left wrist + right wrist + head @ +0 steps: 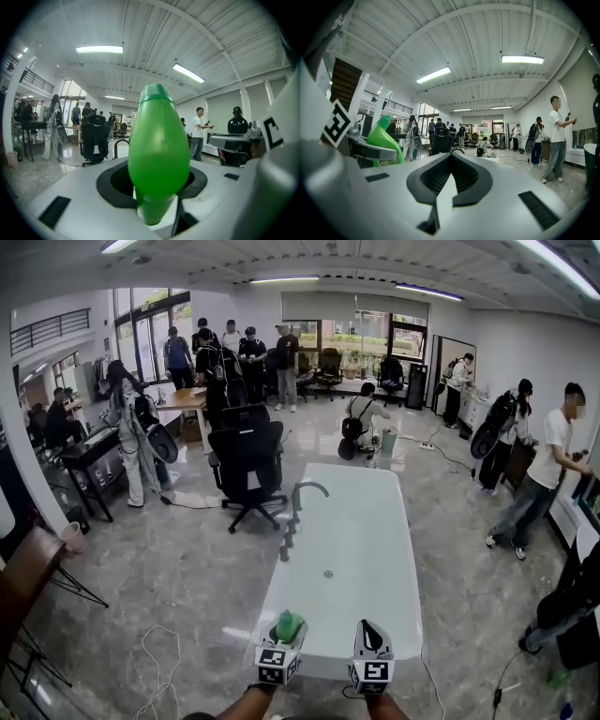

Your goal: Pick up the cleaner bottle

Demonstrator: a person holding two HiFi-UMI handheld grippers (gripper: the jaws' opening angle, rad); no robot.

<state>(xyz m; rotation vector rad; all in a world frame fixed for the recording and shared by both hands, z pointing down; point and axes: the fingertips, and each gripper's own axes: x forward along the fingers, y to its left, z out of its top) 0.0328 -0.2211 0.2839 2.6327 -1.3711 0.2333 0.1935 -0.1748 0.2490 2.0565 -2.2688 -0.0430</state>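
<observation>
The cleaner bottle (pixel 289 625) is bright green, with a rounded body and a green cap. It stands upright between the jaws of my left gripper (pixel 284 641), which is shut on it, above the near end of a white bathtub (pixel 375 549). In the left gripper view the bottle (pixel 158 154) fills the middle, held low on its body by the left gripper (pixel 155 185). My right gripper (pixel 372 637) hangs just to its right, jaws together and holding nothing. In the right gripper view the right gripper (pixel 451 158) shows its pads meeting, and the bottle (pixel 384 139) is at the left.
The long bathtub runs away from me, with a dark curved faucet (pixel 305 491) on its left rim. A black office chair (pixel 248 465) stands beyond the faucet. Several people stand around the room. A loose cable (pixel 159 662) lies on the floor to the left.
</observation>
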